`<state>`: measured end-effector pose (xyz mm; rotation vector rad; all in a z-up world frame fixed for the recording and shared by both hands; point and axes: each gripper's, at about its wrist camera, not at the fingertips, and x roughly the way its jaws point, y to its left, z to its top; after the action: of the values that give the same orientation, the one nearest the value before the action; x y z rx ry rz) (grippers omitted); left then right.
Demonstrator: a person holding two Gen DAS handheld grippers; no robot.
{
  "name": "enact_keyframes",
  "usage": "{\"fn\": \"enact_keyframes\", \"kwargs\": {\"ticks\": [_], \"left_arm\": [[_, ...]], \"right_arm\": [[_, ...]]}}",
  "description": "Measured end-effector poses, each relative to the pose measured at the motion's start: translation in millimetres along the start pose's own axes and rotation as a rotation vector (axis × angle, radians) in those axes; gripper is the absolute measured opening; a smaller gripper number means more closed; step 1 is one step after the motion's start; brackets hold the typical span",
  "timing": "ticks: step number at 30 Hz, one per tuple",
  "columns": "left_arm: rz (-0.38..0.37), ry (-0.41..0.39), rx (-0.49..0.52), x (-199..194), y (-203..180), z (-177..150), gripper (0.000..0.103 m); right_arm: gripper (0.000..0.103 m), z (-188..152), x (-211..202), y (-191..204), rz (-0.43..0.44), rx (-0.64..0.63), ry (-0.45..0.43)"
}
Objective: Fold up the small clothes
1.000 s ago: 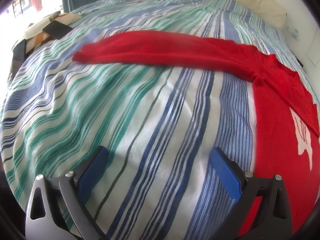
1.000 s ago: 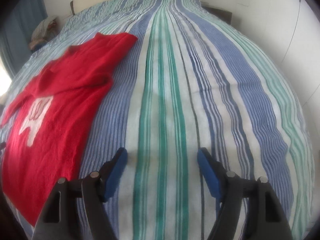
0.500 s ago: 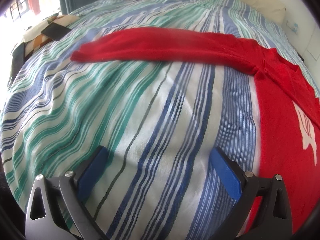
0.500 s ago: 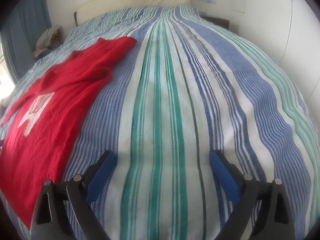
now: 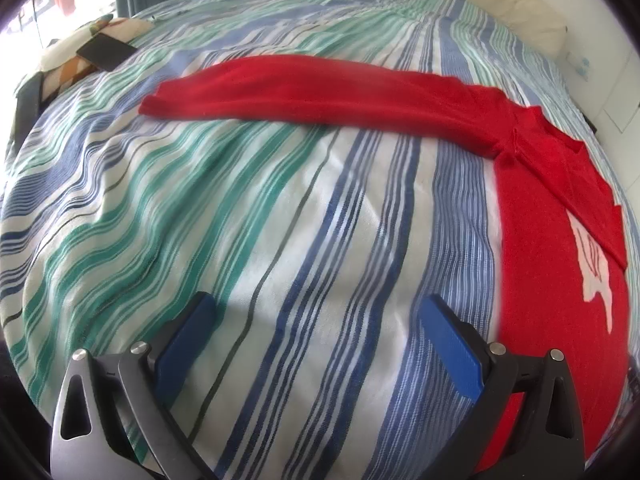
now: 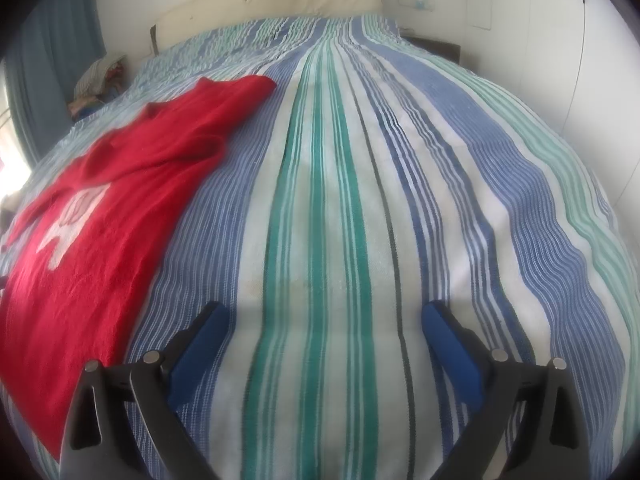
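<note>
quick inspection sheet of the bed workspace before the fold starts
surface: striped bedspread over the bed, slightly rippled
job's things: red sweater lying flat with a white design on its front, one sleeve stretched out sideways, the other laid in over the body
clutter: dark flat object on a patterned cushion at the bed's edge; bundle of fabric near the headboard
grippers: left hand-held gripper open, empty; right hand-held gripper open, empty, its jaws have just been opening
cables: nothing seen
surroundings: cream headboard, blue curtain, white wall
</note>
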<state>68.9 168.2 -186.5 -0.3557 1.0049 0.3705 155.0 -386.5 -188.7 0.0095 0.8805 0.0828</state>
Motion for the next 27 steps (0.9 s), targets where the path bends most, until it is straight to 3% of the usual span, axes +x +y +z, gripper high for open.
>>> {"fn": "enact_keyframes", "kwargs": {"ticks": [7, 12, 16, 20, 23, 26, 27], "left_arm": [[-0.118, 0.036, -0.105, -11, 24, 16, 0.102], [-0.196, -0.02, -0.286, -30, 83, 60, 0.102], [-0.18, 0.004, -0.429, -16, 138, 92, 0.102], [-0.136, 0.037, -0.506, 11, 170, 119, 0.102], [-0.103, 0.072, -0.506, 35, 171, 132, 0.101], [-0.05, 0.075, -0.43, 51, 154, 144, 0.1], [-0.035, 0.072, -0.4, 55, 147, 146, 0.093]], "right_arm": [[0.098, 0, 0, 0, 0.002, 0.002, -0.011], [0.098, -1, 0, -1, 0.003, 0.002, -0.012], [0.098, -2, 0, -1, 0.002, 0.002, -0.021], [0.098, -2, 1, 0, 0.002, 0.001, -0.023], [0.098, -2, 1, 0, 0.001, 0.001, -0.023], [0.098, -2, 0, 0, -0.001, -0.001, -0.023], [0.098, -2, 0, 0, -0.001, -0.001, -0.023]]}}
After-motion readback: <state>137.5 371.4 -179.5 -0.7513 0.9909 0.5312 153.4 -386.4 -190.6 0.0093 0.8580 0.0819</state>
